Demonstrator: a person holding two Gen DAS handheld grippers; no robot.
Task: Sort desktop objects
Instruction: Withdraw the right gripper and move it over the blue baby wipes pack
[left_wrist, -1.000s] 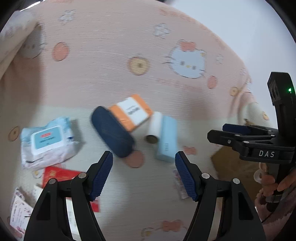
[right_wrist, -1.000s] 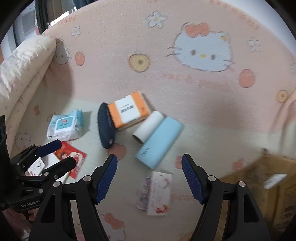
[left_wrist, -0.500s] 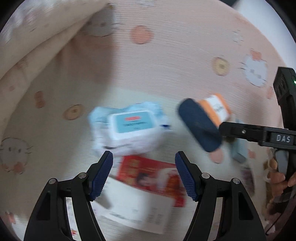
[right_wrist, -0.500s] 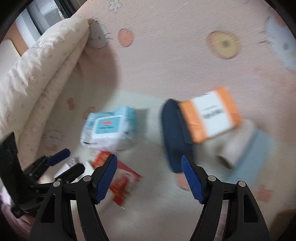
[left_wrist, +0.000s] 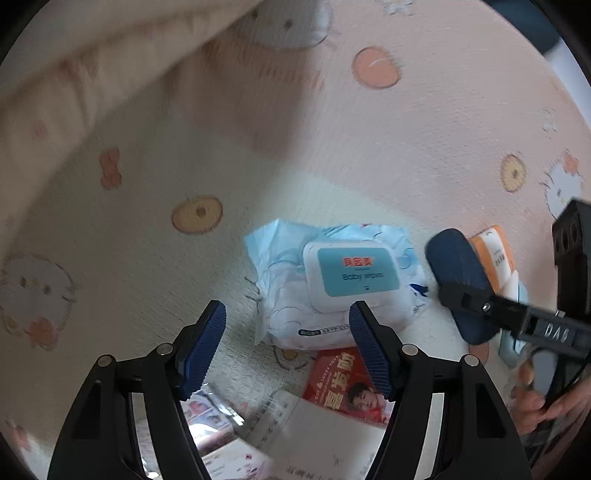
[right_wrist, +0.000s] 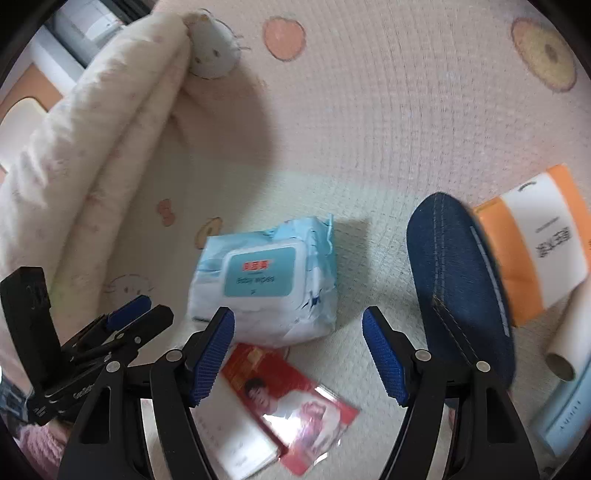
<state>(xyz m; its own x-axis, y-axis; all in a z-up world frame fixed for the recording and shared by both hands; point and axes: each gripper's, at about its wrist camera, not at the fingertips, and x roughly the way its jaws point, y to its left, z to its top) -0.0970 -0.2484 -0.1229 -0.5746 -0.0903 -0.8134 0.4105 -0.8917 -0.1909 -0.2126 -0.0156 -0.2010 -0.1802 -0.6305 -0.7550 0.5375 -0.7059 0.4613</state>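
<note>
A red card (right_wrist: 288, 384) and white papers (right_wrist: 236, 443) lie just under the pale-blue baby-wipes pack (right_wrist: 266, 284); a denim case (right_wrist: 458, 280) sits beside it. Both the left hand-held gripper (left_wrist: 286, 345) and right hand-held gripper (right_wrist: 299, 354) gape empty.

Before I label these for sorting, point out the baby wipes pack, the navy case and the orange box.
baby wipes pack (right_wrist: 258, 271), right wrist view, on its lid.
navy case (right_wrist: 452, 269), right wrist view, on its denim face.
orange box (right_wrist: 545, 242), right wrist view, on its white label.

Both wrist views look steeply down, close over the bed, each along its own tool. They share the wipes pack (left_wrist: 332, 284) (right_wrist: 266, 284), mid-frame in both. The left view catches the right tool (left_wrist: 509, 317) at right; the right view catches the left tool (right_wrist: 136, 317) at lower left.
</note>
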